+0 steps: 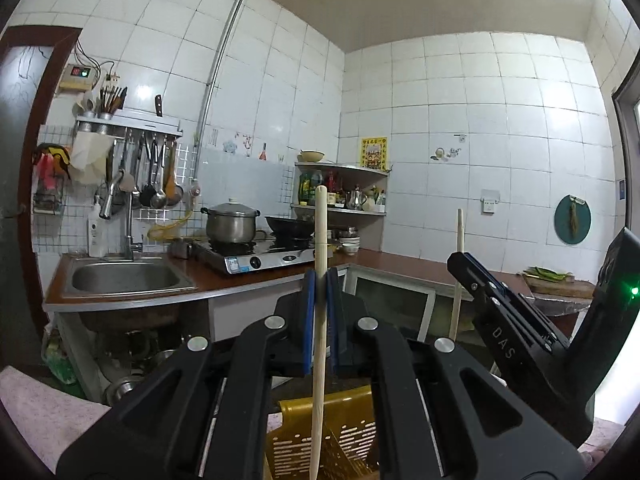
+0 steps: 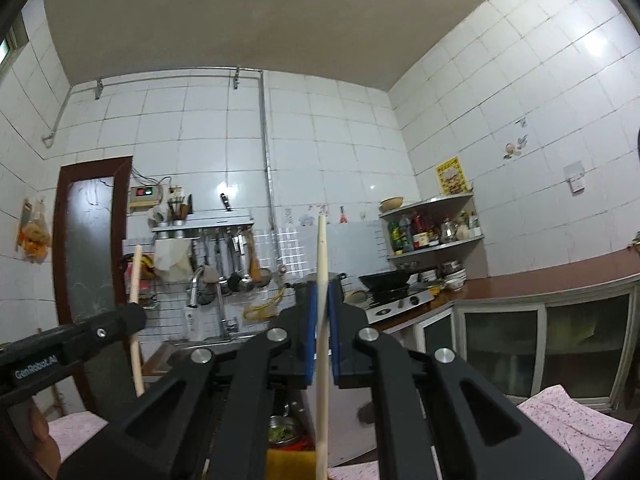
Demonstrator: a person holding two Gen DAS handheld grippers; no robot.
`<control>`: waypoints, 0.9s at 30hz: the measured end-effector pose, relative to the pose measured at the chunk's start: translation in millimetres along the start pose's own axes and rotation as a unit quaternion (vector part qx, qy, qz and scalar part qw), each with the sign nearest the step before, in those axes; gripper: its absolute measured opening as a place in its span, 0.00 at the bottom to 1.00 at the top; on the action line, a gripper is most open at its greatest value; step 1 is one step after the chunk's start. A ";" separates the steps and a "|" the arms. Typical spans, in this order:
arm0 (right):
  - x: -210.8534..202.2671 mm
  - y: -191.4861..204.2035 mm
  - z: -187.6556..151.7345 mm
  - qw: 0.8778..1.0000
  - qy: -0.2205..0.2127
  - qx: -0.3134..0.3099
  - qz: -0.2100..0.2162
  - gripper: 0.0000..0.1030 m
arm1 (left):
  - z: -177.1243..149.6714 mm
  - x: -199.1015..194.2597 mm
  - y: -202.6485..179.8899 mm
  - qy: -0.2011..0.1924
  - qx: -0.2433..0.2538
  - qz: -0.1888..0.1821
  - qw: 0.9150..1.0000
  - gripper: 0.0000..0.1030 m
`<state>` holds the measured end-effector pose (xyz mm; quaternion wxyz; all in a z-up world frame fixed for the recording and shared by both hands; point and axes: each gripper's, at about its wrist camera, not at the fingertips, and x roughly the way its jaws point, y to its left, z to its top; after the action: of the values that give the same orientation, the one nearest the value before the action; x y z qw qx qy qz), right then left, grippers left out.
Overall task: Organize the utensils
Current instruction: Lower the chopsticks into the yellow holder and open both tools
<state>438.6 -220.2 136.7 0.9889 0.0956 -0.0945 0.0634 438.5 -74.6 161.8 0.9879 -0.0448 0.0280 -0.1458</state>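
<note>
Above yellow slotted basket [image 1: 340, 440], left gripper [image 1: 320, 292] clamps wooden chopstick [image 1: 320, 240] upright between blue pads, lower end reaching into basket. Right gripper [image 2: 322, 300] pinches second chopstick [image 2: 322, 264], near-vertical. Kitchen counter [image 1: 240, 276] behind.

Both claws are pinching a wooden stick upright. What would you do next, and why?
Probably lower the left gripper a little: its chopstick already points down into the yellow slotted basket. The right gripper also holds a chopstick.
</note>
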 end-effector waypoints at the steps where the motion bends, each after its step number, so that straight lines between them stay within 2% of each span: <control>1: 2.0 -0.2 -3.5 1.000 0.001 0.000 -0.001 0.06 | -5.5 4.2 2.7 0.001 -0.005 0.002 1.000 0.05; 5: 6.1 0.7 -19.5 1.000 0.004 -0.010 -0.004 0.06 | -24.9 19.5 12.8 0.015 -0.024 -0.001 1.000 0.05; 9: 13.0 -0.7 -31.2 1.000 0.016 -0.016 -0.005 0.06 | -40.5 26.1 12.3 0.030 -0.017 -0.004 0.999 0.05; 27: 2.9 -10.2 -85.6 0.996 0.074 -0.042 -0.001 0.06 | -90.3 21.6 21.0 0.079 -0.007 -0.001 0.997 0.05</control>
<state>457.9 -212.7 53.0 0.9964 0.0491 -0.0232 0.0648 459.0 -68.0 69.1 0.9822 -0.0397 0.1065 -0.1499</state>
